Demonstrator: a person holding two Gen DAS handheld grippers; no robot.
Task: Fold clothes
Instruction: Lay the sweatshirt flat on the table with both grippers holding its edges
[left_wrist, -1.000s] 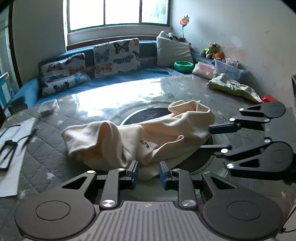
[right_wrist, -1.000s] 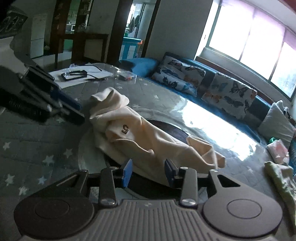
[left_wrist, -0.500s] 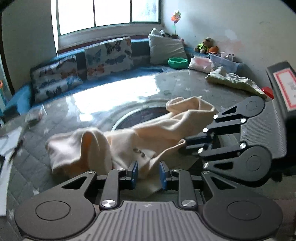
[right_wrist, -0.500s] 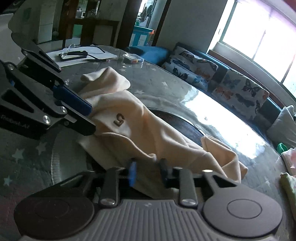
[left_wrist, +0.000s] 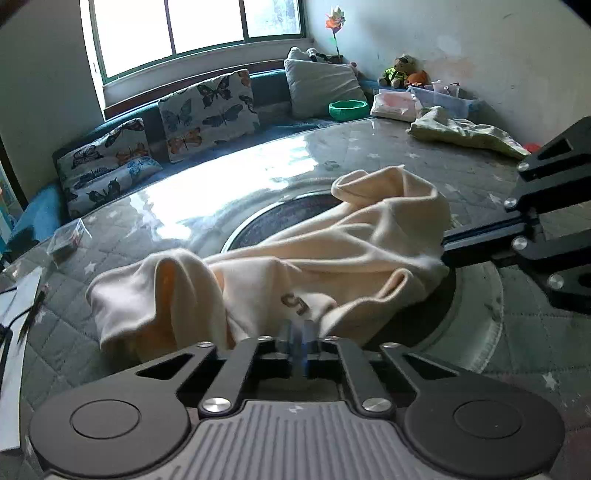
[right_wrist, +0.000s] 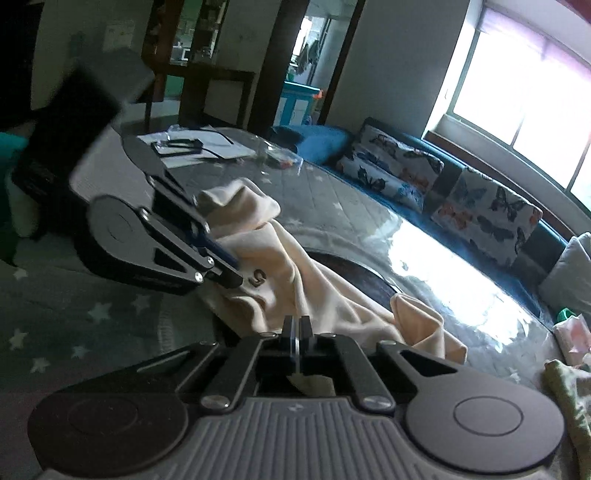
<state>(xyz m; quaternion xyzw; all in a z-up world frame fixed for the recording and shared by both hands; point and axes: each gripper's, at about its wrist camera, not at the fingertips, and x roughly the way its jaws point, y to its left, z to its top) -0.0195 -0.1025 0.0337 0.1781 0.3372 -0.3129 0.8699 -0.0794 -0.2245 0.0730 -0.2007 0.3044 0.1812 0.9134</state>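
A crumpled cream garment (left_wrist: 306, 254) with a small "5" mark (left_wrist: 294, 301) lies across the grey star-patterned table (left_wrist: 155, 221). My left gripper (left_wrist: 297, 334) is at its near edge just below the mark, jaws closing together with a fold of the fabric pinched between the pads. In the right wrist view the left gripper (right_wrist: 231, 275) bites the cloth beside the mark. My right gripper (right_wrist: 295, 328) is closing on the garment's (right_wrist: 314, 291) other end, with cloth bunched between and under its pads. From the left wrist view, the right gripper (left_wrist: 443, 253) grips the right-hand fold.
A dark round inset (left_wrist: 273, 218) lies under the garment. A pale green cloth (left_wrist: 465, 131) and a green bowl (left_wrist: 349, 109) sit at the far right. A clear plastic box (left_wrist: 68, 240) and papers (right_wrist: 195, 146) lie on the left side. Butterfly cushions (left_wrist: 207, 110) line the bench behind.
Both grippers went from open to pinched together on the cream garment. The right gripper came in to the garment's right end, and the left one sank onto the near edge.
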